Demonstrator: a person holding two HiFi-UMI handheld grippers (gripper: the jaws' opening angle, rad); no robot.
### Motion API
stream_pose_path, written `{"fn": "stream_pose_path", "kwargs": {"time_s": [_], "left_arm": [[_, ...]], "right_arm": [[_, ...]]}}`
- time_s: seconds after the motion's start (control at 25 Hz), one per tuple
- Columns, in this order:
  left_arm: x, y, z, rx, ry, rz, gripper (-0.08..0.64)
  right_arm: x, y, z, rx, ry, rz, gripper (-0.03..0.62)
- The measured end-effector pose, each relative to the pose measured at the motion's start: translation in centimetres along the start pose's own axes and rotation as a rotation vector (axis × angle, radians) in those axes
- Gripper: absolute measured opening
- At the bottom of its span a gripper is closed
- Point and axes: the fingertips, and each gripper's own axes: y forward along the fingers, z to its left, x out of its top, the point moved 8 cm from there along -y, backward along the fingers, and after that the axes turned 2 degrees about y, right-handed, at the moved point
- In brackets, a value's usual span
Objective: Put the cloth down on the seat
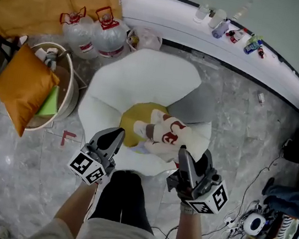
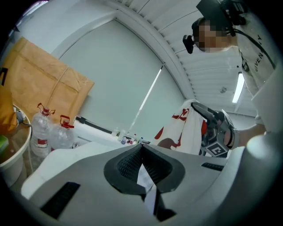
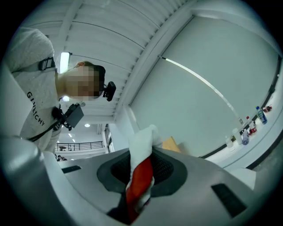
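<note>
Cloth [image 1: 165, 132] was pinched in the right tongs [image 1: 183, 153], dangling over the white seat [image 1: 145, 76]. Left tongs [image 1: 117, 135] were closed up, empty.

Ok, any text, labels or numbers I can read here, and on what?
"GIVENCHY": on the person's white shirt, right gripper view.
Water jugs: labels too small to read.
Ledge bottles: labels too small.
Cloth: red marks only, no words.

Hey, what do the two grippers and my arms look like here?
Both the left claw and the right claw are dark grey with black ribbed pads. Each carries a white cube printed with black square markers. The forearms are bare below a white T-shirt.
</note>
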Motion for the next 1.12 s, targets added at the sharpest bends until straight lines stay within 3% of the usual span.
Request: {"fn": "stream_pose_path", "kwargs": {"time_s": [0.12,0.6,1.12], "left_arm": [[-0.2,0.4,0.9,0.02,-0.003,0.001,0.014],[-3.1,1.9,3.6,0.069,-0.041,0.036,0.014],[-9.6,2.2,6.8,0.128,-0.069,0.056,0.014]], "right_arm": [[-0.4,0.6,-1.1,0.018,0.011,0.011,0.08],[-8.2,0.5,-7.3,-0.068,0.09,0.157,0.08],[-16.5,-1.0,-11.9,-0.142,0.174,0.126,0.08]]}}
